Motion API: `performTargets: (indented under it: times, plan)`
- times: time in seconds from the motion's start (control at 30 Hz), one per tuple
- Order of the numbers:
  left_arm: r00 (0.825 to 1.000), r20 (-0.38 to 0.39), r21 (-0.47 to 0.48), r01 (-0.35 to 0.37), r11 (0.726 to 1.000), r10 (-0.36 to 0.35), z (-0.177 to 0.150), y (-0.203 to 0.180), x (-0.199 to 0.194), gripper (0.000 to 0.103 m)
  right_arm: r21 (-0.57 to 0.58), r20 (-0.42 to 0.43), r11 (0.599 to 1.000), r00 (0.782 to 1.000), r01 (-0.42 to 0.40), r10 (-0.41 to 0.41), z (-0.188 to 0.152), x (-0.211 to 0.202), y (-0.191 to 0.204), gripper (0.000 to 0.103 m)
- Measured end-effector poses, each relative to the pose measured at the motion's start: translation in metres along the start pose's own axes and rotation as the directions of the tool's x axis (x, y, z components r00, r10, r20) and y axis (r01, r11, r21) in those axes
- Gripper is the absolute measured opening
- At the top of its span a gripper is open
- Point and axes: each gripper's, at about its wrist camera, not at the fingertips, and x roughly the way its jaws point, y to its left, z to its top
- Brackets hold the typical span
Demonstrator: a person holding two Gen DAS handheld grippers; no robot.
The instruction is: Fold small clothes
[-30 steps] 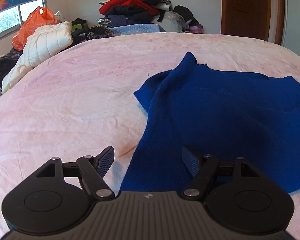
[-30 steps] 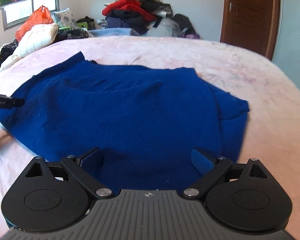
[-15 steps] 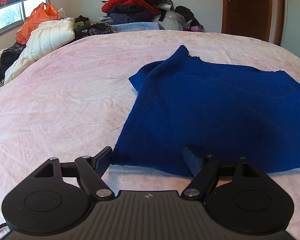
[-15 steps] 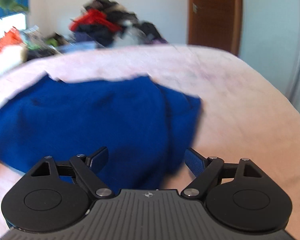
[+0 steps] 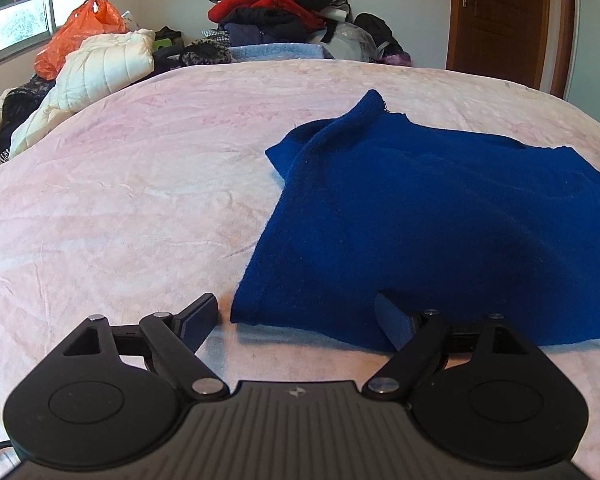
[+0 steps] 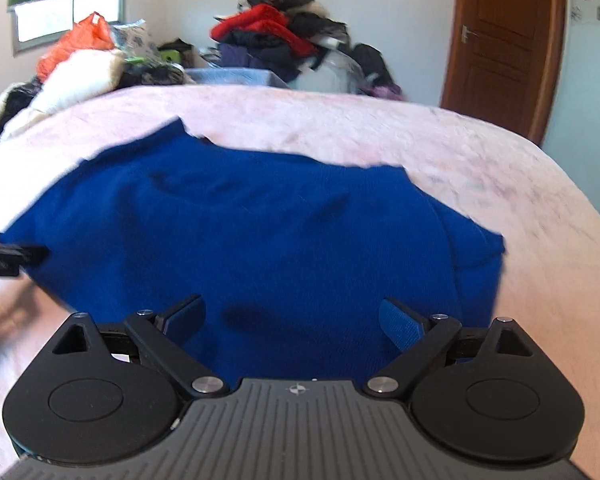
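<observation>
A dark blue knit sweater (image 5: 440, 216) lies flat on the pink bedspread (image 5: 120, 200). My left gripper (image 5: 296, 320) is open and empty at the sweater's near left corner, its hem just ahead of the fingers. My right gripper (image 6: 294, 320) is open and empty, low over the sweater (image 6: 260, 232) near its front edge. The left gripper's tip (image 6: 16, 256) shows at the left edge of the right wrist view, at the sweater's left side. The right wrist view is blurred by motion.
A pile of clothes (image 5: 284, 12) stands behind the bed. A white padded jacket (image 5: 100, 68) and an orange plastic bag (image 5: 80, 32) lie at the far left by the window. A brown door (image 5: 504, 20) is at the right.
The right gripper swung right and then back left over the sweater. The left gripper pulled back from over the sweater's left side to its near corner. Both stayed open.
</observation>
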Motion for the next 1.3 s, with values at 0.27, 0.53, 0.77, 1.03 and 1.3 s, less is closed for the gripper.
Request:
performTargets:
  times: [0.27, 0.53, 0.77, 1.03, 1.3]
  plan:
    - [0.997, 0.074, 0.025, 0.003, 1.000, -0.005, 0.057, 0.011, -0.005, 0.086, -0.184, 0.000, 0.978, 0.995, -0.101, 0.102, 0.018, 0.012, 0.058, 0.096]
    - [0.980, 0.090, 0.132, 0.165, 0.977, -0.178, 0.125, -0.025, 0.046, 0.086, -0.228, 0.011, 0.958, 0.984, -0.173, 0.180, 0.028, 0.016, 0.090, 0.097]
    - [0.994, -0.099, 0.021, 0.040, 0.999, -0.038, 0.145, -0.026, 0.144, 0.086, -0.182, -0.033, 0.967, 0.984, -0.179, 0.176, 0.022, 0.024, 0.084, 0.097]
    - [0.988, -0.042, -0.138, 0.142, 0.980, -0.149, 0.154, 0.038, 0.113, 0.086, -0.201, 0.009, 0.963, 0.983, -0.180, 0.185, 0.017, 0.006, 0.090, 0.097]
    - [0.873, -0.154, -0.338, 0.394, 0.855, -0.463, 0.131, 0.088, 0.129, 0.087, -0.514, 0.006, 0.850, 0.990, -0.117, 0.140, -0.013, -0.012, 0.151, 0.097]
